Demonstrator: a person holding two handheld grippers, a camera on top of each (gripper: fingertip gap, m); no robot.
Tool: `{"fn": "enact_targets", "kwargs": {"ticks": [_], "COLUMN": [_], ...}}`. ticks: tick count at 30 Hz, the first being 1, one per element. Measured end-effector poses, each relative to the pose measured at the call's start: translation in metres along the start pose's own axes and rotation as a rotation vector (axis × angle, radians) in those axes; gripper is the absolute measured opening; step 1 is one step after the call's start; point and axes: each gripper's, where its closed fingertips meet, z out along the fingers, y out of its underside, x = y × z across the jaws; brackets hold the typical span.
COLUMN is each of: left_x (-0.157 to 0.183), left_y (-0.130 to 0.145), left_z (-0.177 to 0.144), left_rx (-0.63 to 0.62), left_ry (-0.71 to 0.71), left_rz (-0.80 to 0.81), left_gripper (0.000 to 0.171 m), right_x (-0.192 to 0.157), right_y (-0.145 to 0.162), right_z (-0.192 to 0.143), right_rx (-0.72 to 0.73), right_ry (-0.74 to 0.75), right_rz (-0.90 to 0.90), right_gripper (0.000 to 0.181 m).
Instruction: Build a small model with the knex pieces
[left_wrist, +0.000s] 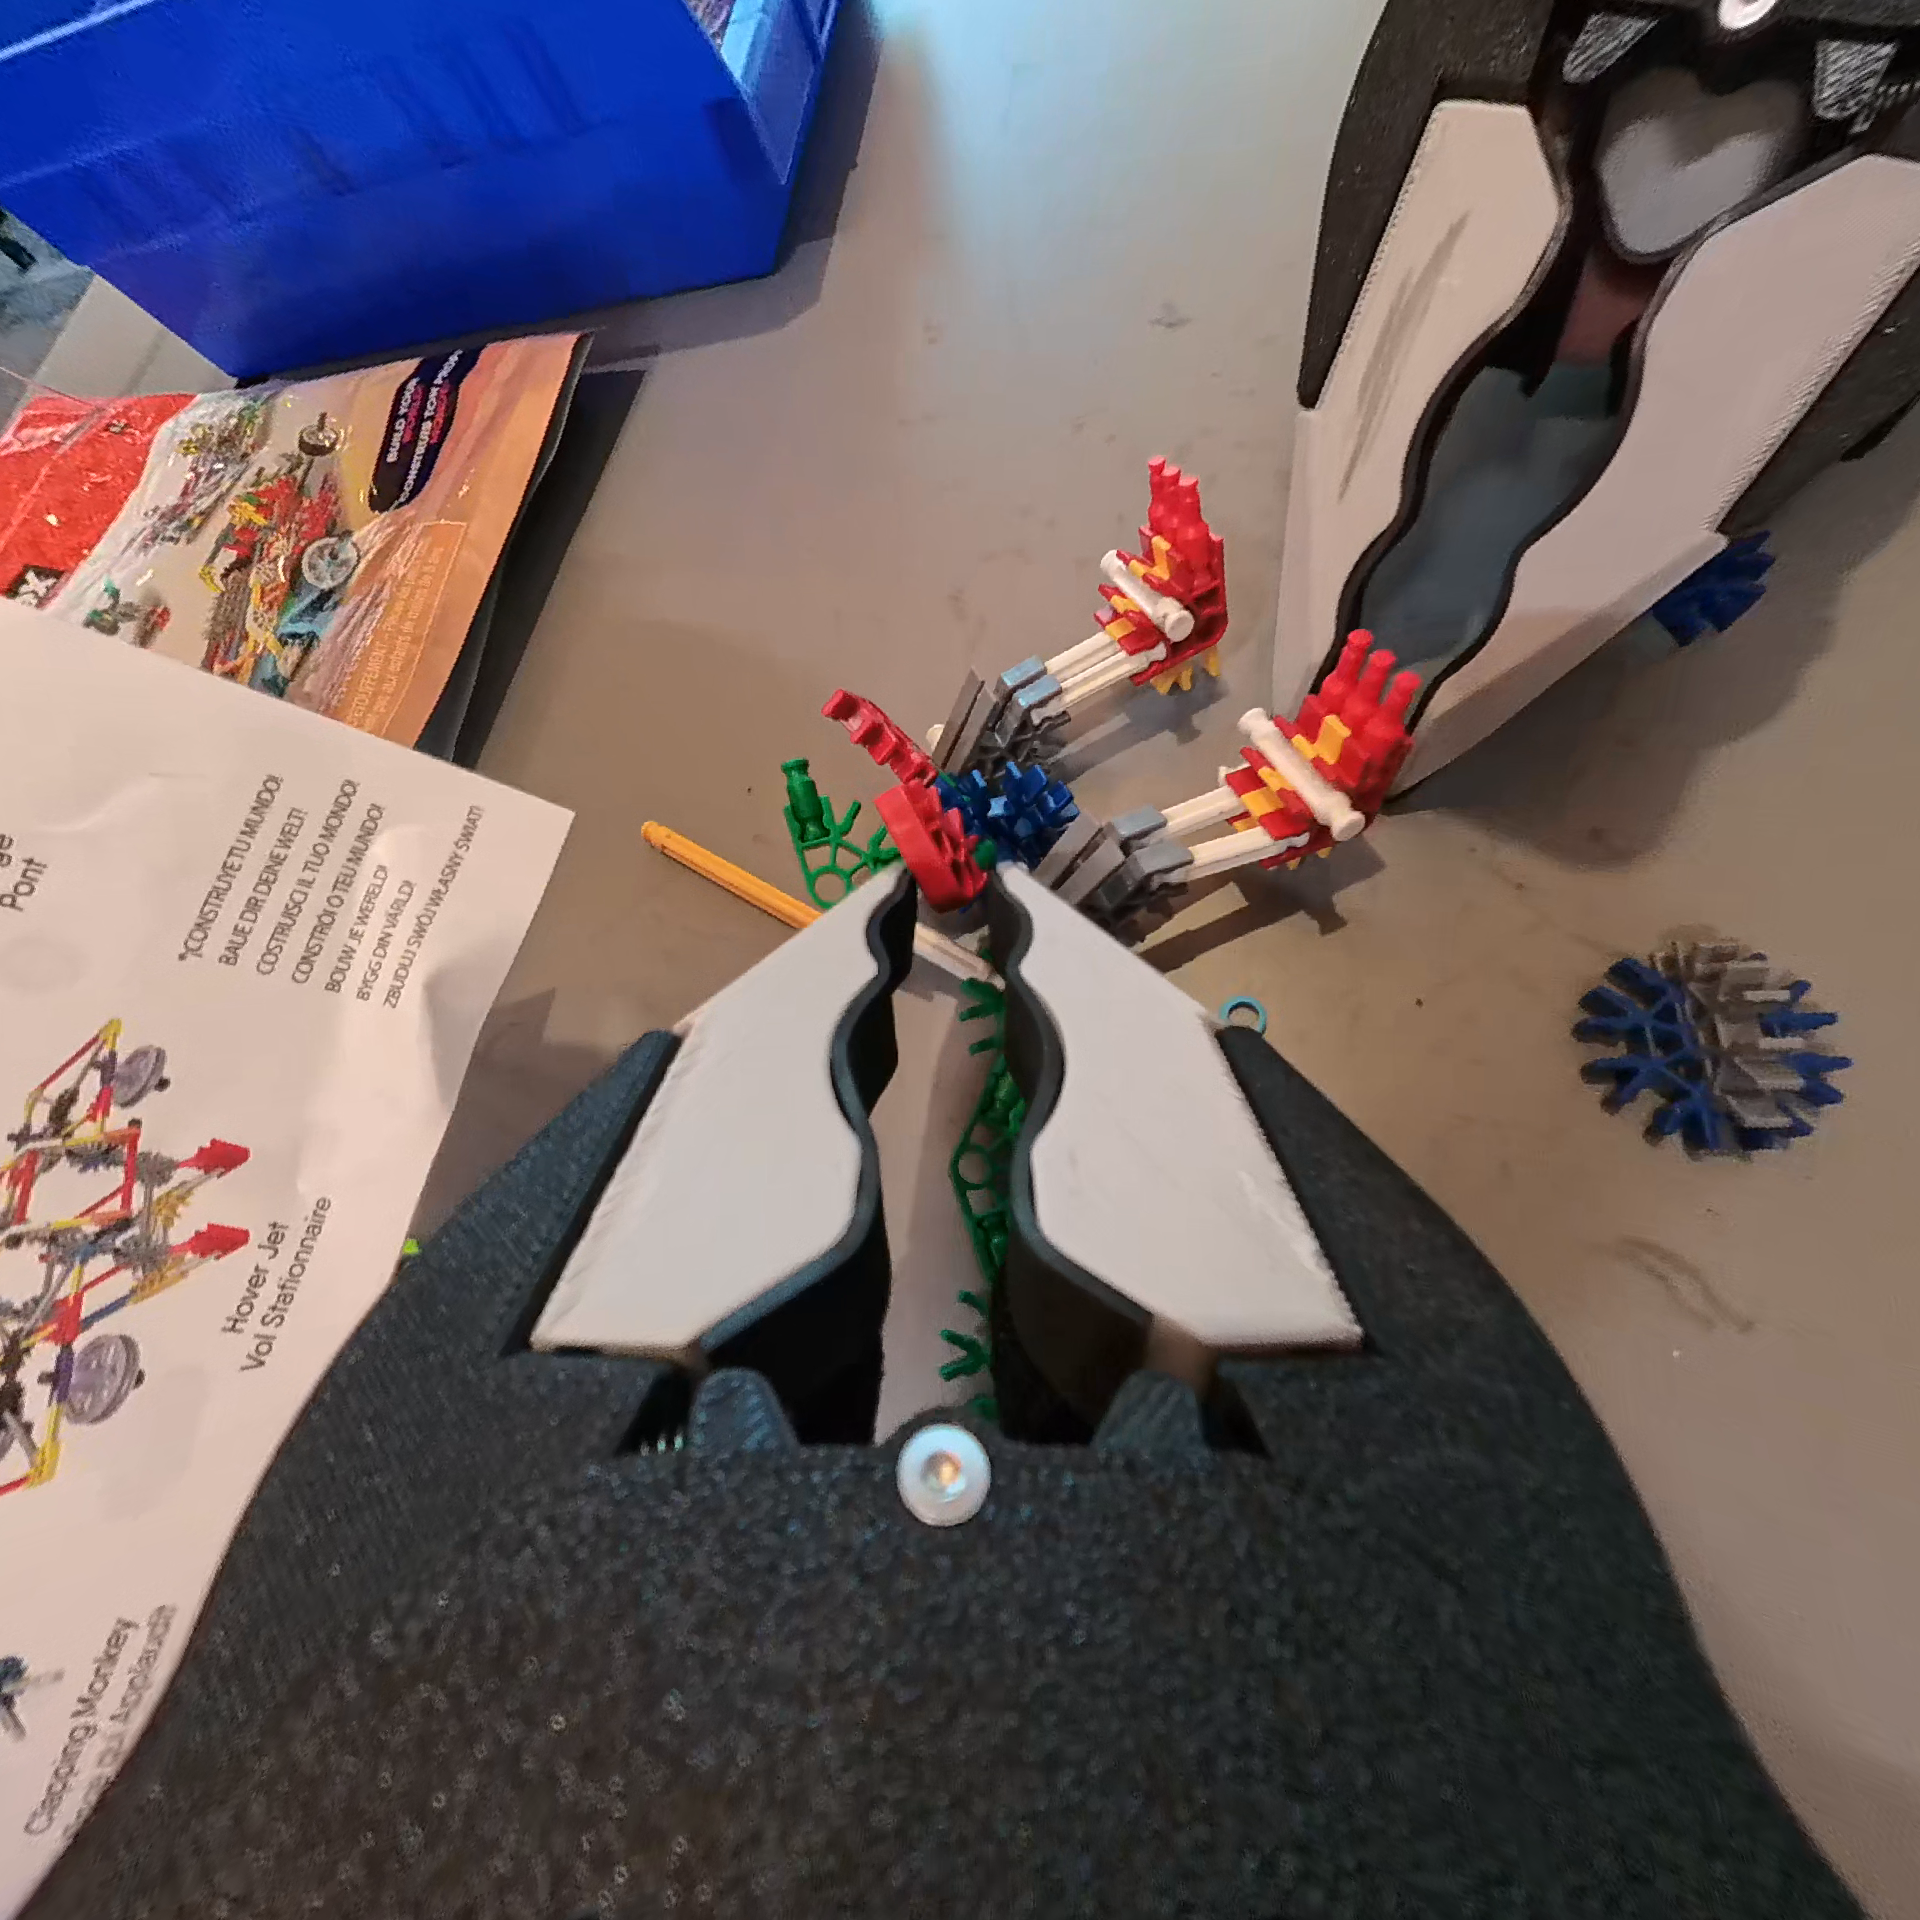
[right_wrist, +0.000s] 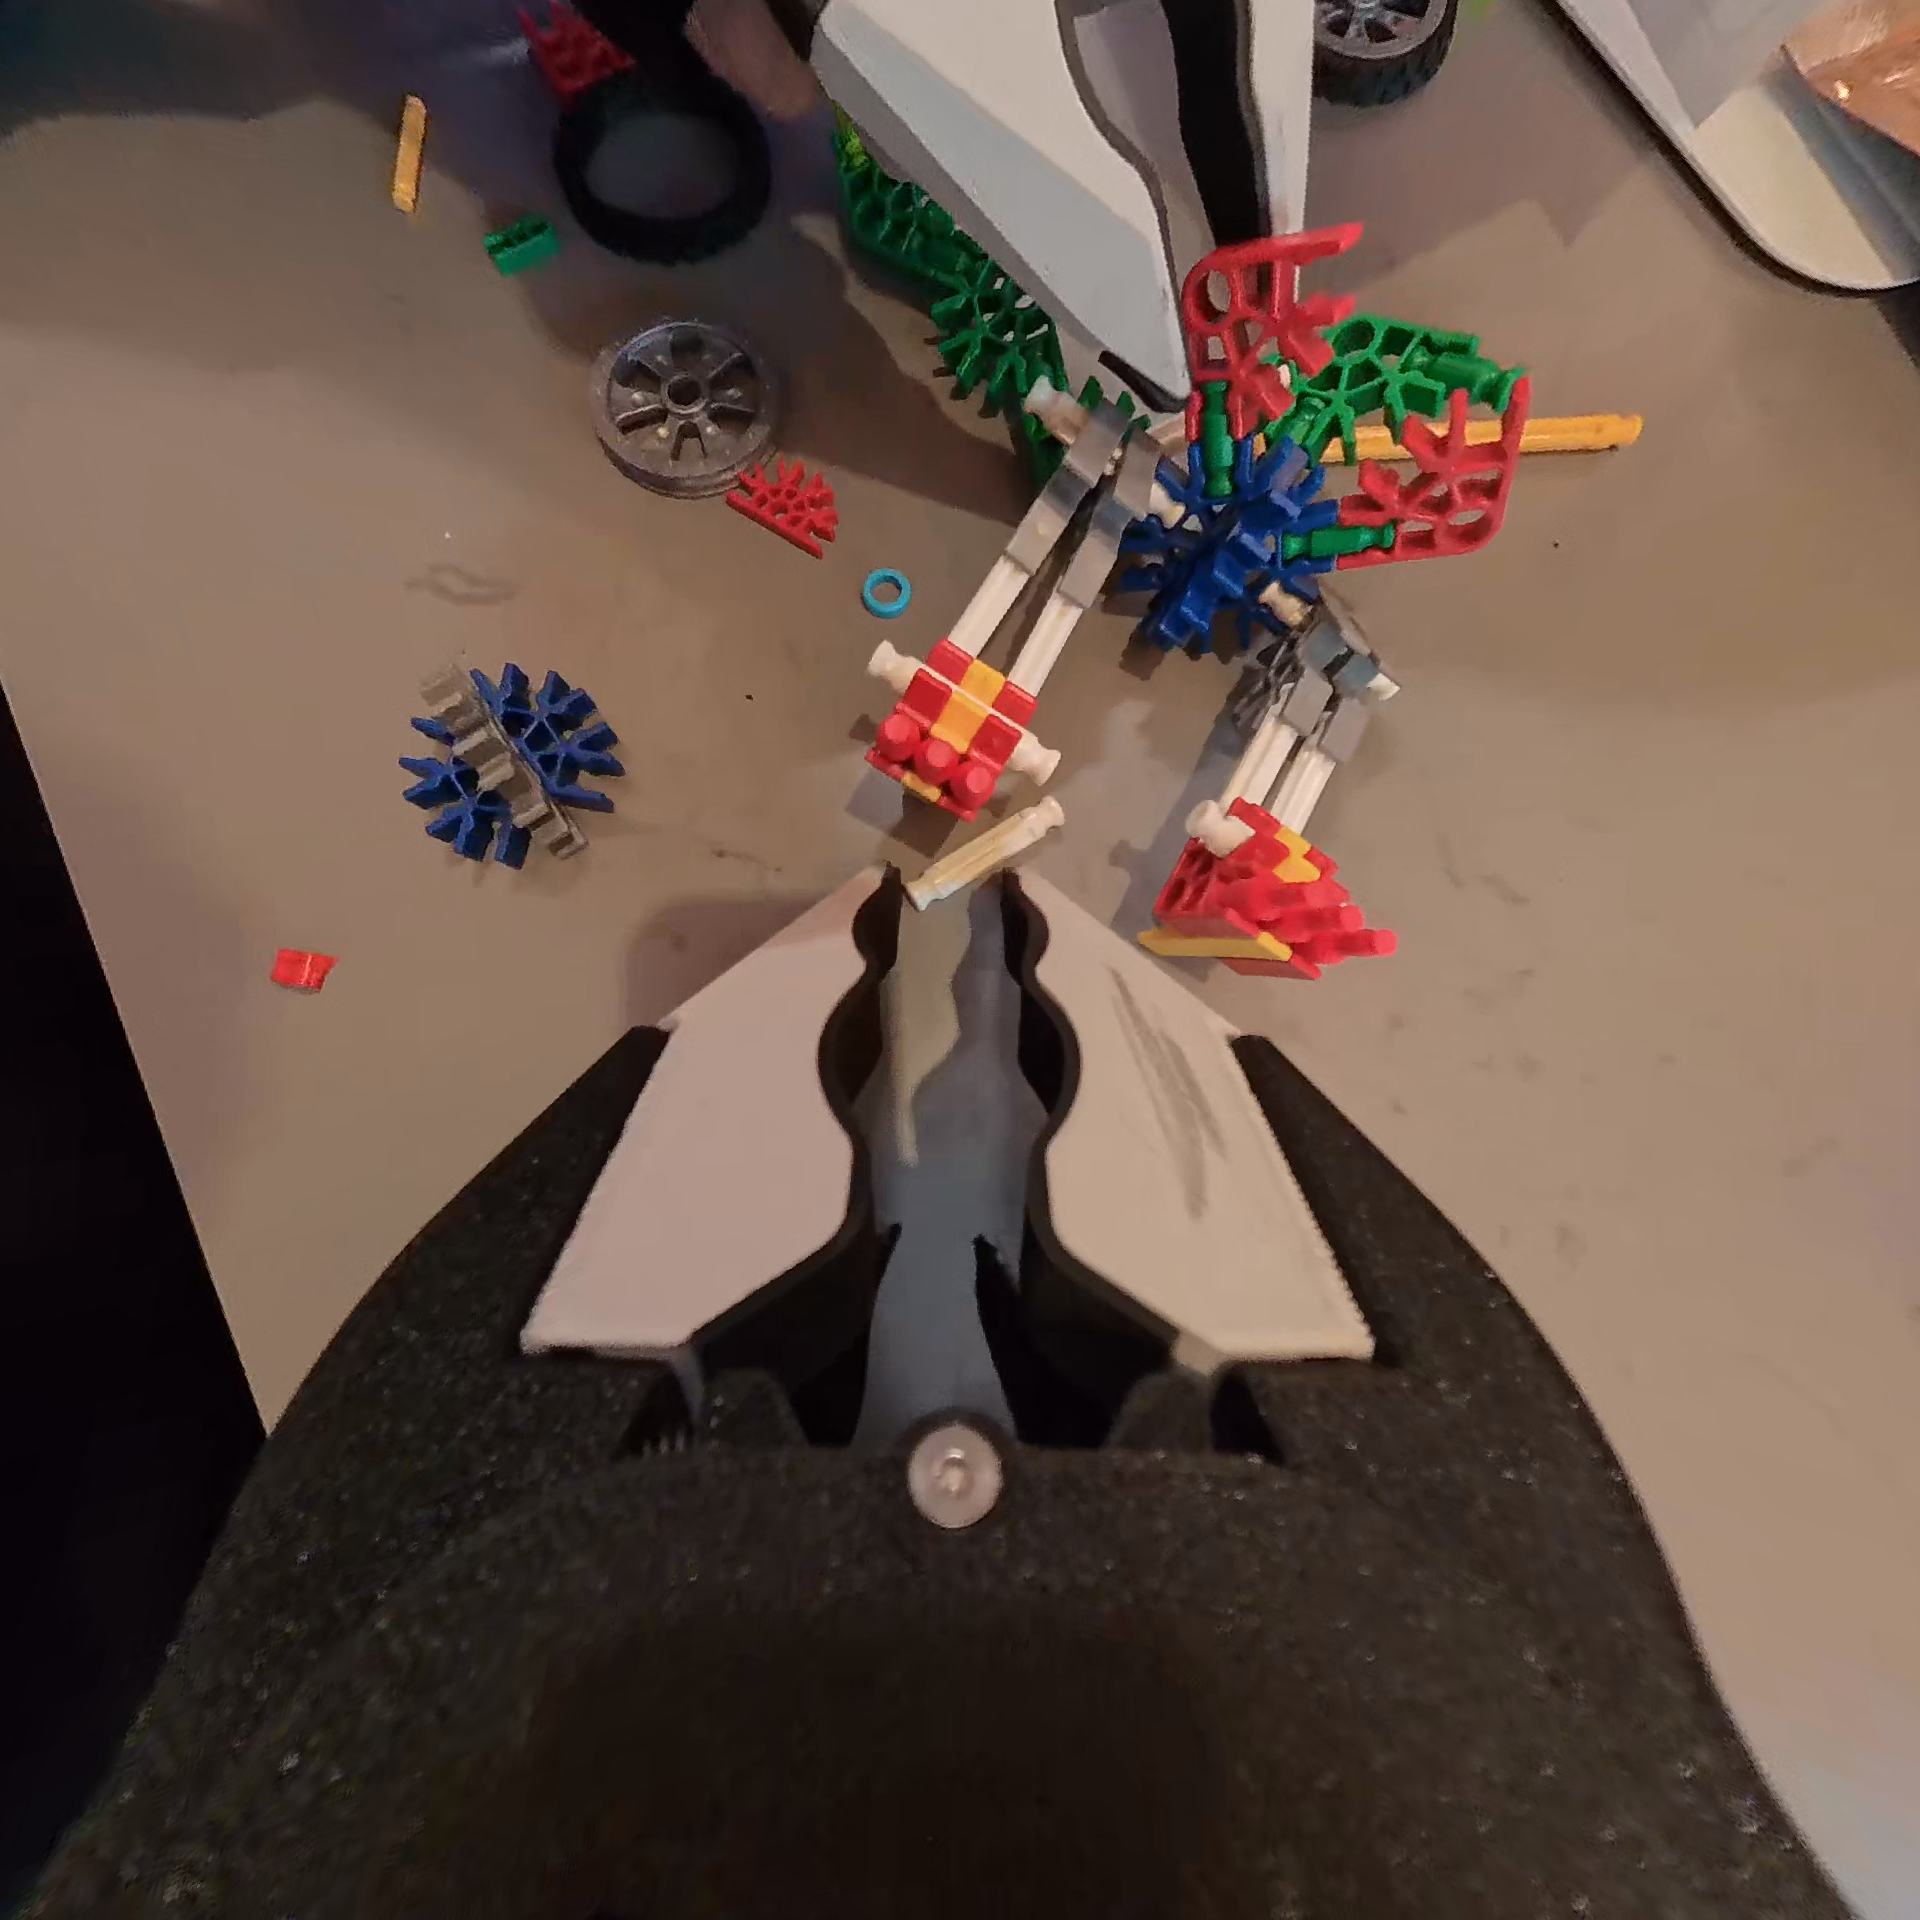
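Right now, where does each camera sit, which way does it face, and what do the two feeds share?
Left wrist view: on the left claw, looking forward and down at the toy model; tips narrowed around its red piece; the right claw opposite.
Right wrist view: on the right claw, facing the model from the other side; a white rod at its tips; the left claw beyond.
Shared: the model, the blue-grey connector cluster, the teal ring.

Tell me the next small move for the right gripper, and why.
Probably nudge the right gripper slightly forward, then close. Only the near end of the small white rod sits between its parted tips, so a grip there looks shallow. The left gripper seems to pinch the model by its red connector, which should steady it.
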Motion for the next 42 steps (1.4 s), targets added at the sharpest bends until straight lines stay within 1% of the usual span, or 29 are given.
{"fn": "enact_targets", "kwargs": {"ticks": [1,4,11,16,20,23,26,28,29,33,37,39,40,42], "left_x": [0.000,0.000,0.002,0.001,0.002,0.011,0.026,0.038,0.040,0.054,0.056,0.061,0.059,0.060], "left_y": [0.002,0.004,0.000,0.000,-0.013,-0.033,-0.047,-0.054,-0.057,-0.060,-0.059,-0.060,-0.059,-0.055], "left_z": [0.001,0.001,-0.001,-0.002,-0.011,-0.020,-0.019,-0.017,-0.016,-0.011,-0.004,-0.002,0.000,0.002], "left_rx": [-0.009,-0.011,0.029,0.040,0.097,0.168,0.197,0.219,0.223,0.181,0.145,0.151,0.139,0.119], "left_ry": [-0.003,0.000,0.029,0.033,0.012,0.024,0.058,0.075,0.056,-0.020,-0.088,-0.098,-0.123,-0.130], "left_rz": [-0.003,-0.016,-0.082,-0.114,-0.096,-0.041,0.020,0.088,0.131,0.345,0.447,0.490,0.509,0.530], "left_gripper": [0.013,0.014,0.018,0.024,0.026,0.026,0.027,0.026,0.026,0.026,0.025,0.012,0.011,0.006], "right_x": [0.000,-0.003,-0.003,0.002,0.005,0.009,0.012,0.012,0.012,0.009,0.004,0.001,0.002,0.004], "right_y": [0.000,-0.001,0.000,0.005,0.004,-0.002,-0.015,-0.023,-0.027,-0.036,-0.039,-0.041,-0.041,-0.042], "right_z": [0.000,0.000,-0.001,-0.006,-0.017,-0.032,-0.048,-0.056,-0.058,-0.062,-0.061,-0.060,-0.059,-0.059], "right_rx": [0.001,0.013,0.021,0.011,0.048,0.105,0.185,0.226,0.243,0.281,0.286,0.288,0.284,0.290], "right_ry": [0.000,-0.009,-0.009,0.009,0.011,0.025,0.034,0.020,0.009,-0.039,-0.085,-0.104,-0.100,-0.092], "right_rz": [-0.002,-0.011,-0.020,-0.023,-0.002,0.001,0.005,0.007,0.010,0.021,0.021,0.024,0.025,0.026], "right_gripper": [0.018,0.006,0.005,0.005,0.005,0.005,0.005,0.005,0.005,0.005,0.005,0.005,0.005,0.005]}}
